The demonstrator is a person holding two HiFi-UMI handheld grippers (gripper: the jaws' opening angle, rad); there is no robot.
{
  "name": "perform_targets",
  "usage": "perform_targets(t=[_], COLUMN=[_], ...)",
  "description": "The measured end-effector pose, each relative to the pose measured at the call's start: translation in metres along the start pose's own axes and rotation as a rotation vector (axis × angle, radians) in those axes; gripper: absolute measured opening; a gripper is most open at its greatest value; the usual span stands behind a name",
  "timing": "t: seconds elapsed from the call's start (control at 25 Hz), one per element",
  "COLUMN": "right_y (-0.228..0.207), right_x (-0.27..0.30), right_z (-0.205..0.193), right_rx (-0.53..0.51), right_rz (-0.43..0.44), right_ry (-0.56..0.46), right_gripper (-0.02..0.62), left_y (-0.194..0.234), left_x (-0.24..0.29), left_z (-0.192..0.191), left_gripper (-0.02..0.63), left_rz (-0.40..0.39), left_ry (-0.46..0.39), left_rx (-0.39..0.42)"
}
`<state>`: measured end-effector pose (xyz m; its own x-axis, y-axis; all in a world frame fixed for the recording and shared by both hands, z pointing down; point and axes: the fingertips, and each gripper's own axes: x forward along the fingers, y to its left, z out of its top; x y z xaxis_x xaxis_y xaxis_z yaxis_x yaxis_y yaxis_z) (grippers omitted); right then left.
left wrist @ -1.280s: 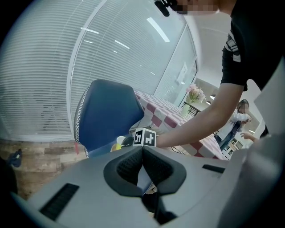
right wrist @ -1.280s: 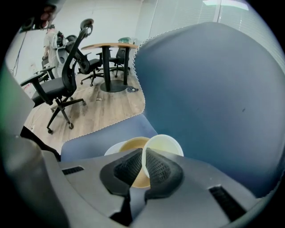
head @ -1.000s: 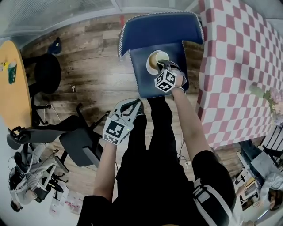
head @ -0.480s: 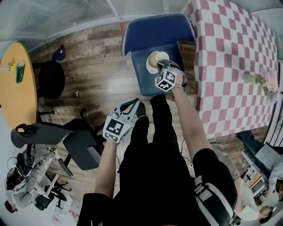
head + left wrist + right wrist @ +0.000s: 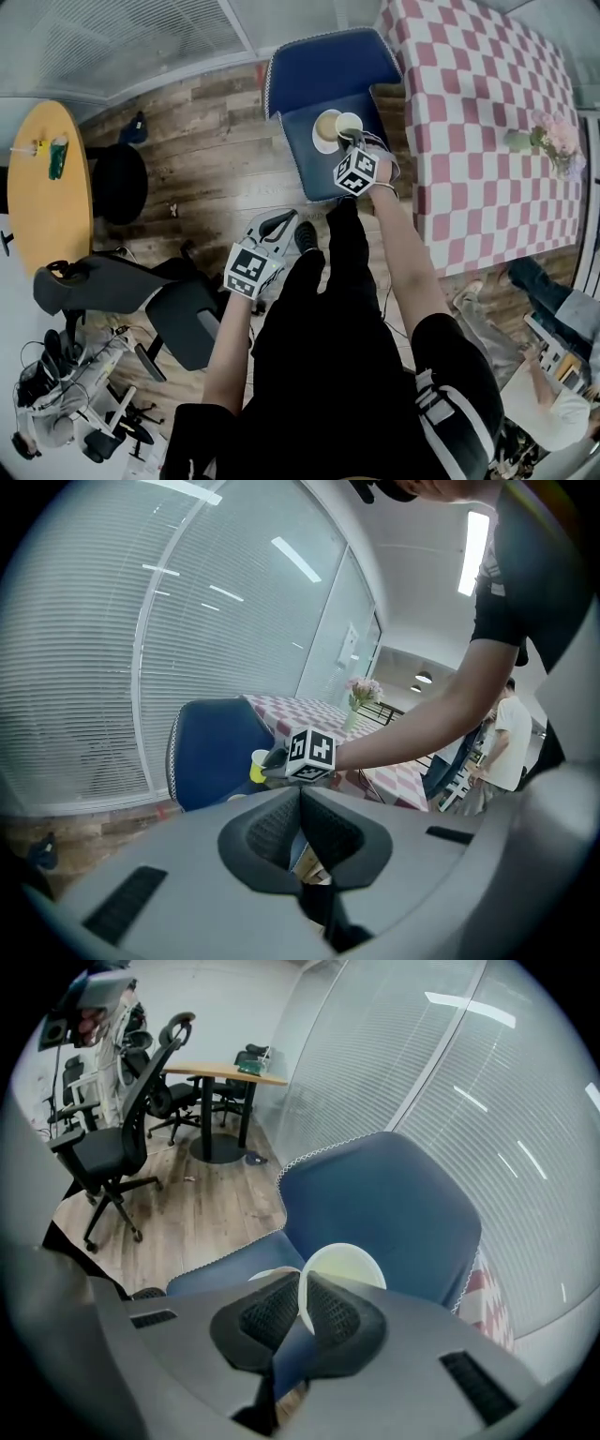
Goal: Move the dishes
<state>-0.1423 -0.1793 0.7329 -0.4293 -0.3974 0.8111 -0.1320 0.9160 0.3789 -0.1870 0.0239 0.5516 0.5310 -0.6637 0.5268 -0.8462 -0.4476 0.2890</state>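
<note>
A pale yellow cup [image 5: 349,123] and a white plate [image 5: 324,132] are over the seat of a blue chair [image 5: 328,66]. My right gripper [image 5: 350,142] is shut on the cup's rim, and the cup hangs just right of the plate. In the right gripper view the cup [image 5: 345,1265] is clamped between the pads of the right gripper [image 5: 302,1286], with a sliver of plate [image 5: 266,1275] behind the left one. My left gripper [image 5: 281,223] hovers shut and empty over the floor beside my leg. The left gripper view shows the left gripper [image 5: 300,797] with its pads together and the cup [image 5: 258,766] ahead.
A table with a red-and-white checked cloth [image 5: 478,122] stands right of the chair, with a flower vase [image 5: 548,138] on it. A round yellow table [image 5: 47,187] and dark office chairs [image 5: 141,291] are on the left. Another person [image 5: 553,412] sits at the lower right.
Both grippers have risen. The right one has lifted the cup, which now sits further off the plate's centre. The left gripper has stayed shut.
</note>
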Motion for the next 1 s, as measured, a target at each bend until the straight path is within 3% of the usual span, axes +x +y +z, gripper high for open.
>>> perform_targets(t=[0.56,1.0], right_y=[0.027,0.010], right_x=[-0.081,-0.153], right_z=[-0.014,-0.047], right_rx=[0.028,0.085], right_rz=[-0.101,-0.158], right_ry=[0.040,0.077], right_gripper=[0.039,0.040], left_y=[-0.033,-0.072], left_x=[-0.055,-0.067], left_z=[-0.014,0.013], left_gripper=[0.023,0.023], left_rz=[-0.002,-0.041], left_ry=[-0.081,-0.076], left_rx=[0.044,0.096])
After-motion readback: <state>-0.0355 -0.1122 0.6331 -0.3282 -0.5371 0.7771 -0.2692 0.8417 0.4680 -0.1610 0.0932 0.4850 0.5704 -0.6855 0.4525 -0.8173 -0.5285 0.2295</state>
